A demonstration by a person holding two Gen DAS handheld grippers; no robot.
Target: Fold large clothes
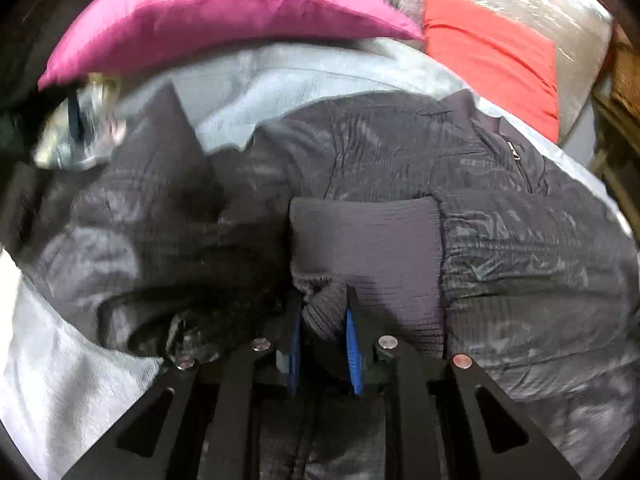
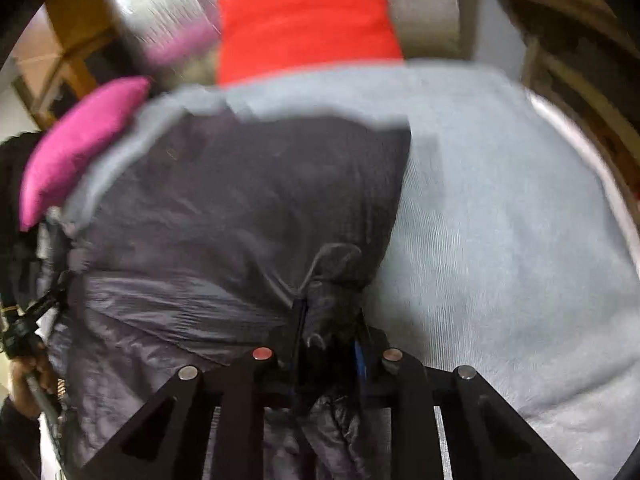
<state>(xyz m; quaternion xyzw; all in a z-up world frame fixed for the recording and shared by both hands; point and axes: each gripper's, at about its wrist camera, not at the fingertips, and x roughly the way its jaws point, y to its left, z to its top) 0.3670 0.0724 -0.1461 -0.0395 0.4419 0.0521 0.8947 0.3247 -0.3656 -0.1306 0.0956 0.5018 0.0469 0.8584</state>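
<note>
A dark quilted jacket (image 1: 400, 152) lies spread on a pale grey bed cover (image 1: 72, 368). My left gripper (image 1: 324, 300) is shut on the jacket's ribbed knit cuff (image 1: 360, 240), which is bunched between the blue-padded fingers. In the right wrist view the jacket (image 2: 240, 200) fills the left and middle. My right gripper (image 2: 328, 304) is shut on a bunched fold of its shiny fabric (image 2: 336, 264), with more fabric hanging under the gripper. The view is motion-blurred.
A magenta pillow (image 1: 224, 12) and a red pillow (image 1: 492, 52) lie at the far end of the bed, also seen in the right wrist view as magenta (image 2: 76, 148) and red (image 2: 304, 16). The grey cover (image 2: 500, 220) stretches right. Wooden furniture (image 2: 68, 56) stands behind.
</note>
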